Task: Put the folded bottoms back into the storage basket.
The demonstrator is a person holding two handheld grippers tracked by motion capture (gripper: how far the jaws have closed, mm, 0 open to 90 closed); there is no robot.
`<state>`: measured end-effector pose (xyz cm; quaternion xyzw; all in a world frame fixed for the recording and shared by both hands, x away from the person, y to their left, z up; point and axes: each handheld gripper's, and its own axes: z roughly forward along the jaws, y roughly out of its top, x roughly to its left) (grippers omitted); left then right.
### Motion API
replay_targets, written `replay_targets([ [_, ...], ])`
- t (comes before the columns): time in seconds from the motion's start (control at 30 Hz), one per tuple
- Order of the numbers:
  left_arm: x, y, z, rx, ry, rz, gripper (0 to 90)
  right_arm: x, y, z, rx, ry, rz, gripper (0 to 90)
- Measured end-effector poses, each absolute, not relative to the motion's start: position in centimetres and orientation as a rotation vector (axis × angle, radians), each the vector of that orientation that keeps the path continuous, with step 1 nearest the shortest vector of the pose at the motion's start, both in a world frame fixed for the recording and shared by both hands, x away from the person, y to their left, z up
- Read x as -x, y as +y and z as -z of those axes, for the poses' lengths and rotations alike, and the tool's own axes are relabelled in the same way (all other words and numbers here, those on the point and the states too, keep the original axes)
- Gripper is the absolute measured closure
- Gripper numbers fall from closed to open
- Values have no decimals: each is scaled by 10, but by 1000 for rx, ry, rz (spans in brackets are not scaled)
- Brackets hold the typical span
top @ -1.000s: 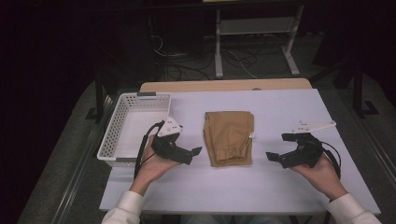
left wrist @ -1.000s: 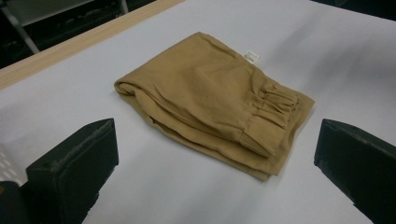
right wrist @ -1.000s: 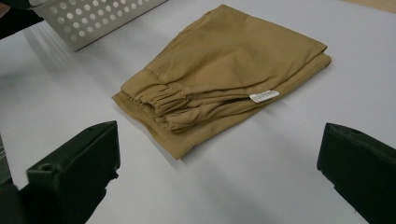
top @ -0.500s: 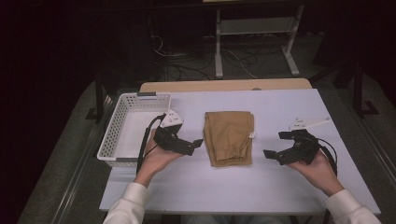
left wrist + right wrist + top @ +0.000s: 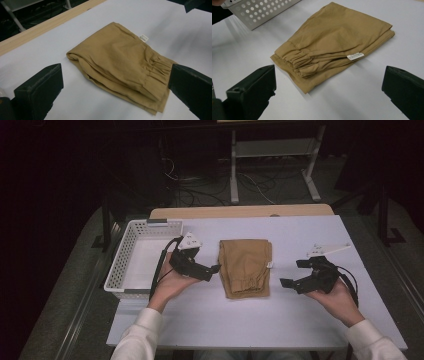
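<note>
A folded tan garment [image 5: 245, 267] with an elastic waistband and a small white label [image 5: 143, 38] lies flat in the middle of the white table [image 5: 260, 320]. My left gripper [image 5: 213, 269] is held just off the garment's left edge, open, with nothing between its jaws. In the left gripper view the garment [image 5: 120, 62] lies ahead between the wide-apart jaws. My right gripper [image 5: 294, 272] hovers a short way right of the garment, also open and empty. The right gripper view looks along the gripper [image 5: 328, 85] at the garment [image 5: 332, 40], waistband end nearest.
A white perforated basket [image 5: 120, 265] stands at the table's left side, behind my left hand; its corner [image 5: 262, 10] appears in the right gripper view. A wooden strip [image 5: 240, 211] runs along the far table edge. Beyond it are a white stand [image 5: 270, 150] and cables on the floor.
Both hands have crept slightly inward toward the garment. The left gripper's jaws now sit close to its left edge. The garment has not moved.
</note>
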<state>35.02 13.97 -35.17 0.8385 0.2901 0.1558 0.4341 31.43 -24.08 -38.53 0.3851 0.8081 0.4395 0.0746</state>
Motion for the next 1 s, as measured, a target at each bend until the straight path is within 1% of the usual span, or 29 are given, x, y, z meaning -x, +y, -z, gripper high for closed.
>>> replay_targets([
  [0.5,-367,134,354,-2084,754,-378,7,-323,-231,390,-1152,2435,-1312,0],
  [1.0,-384,129,365,-2068,784,-363,7,-332,-219,391,-1144,2461,-1297,0],
])
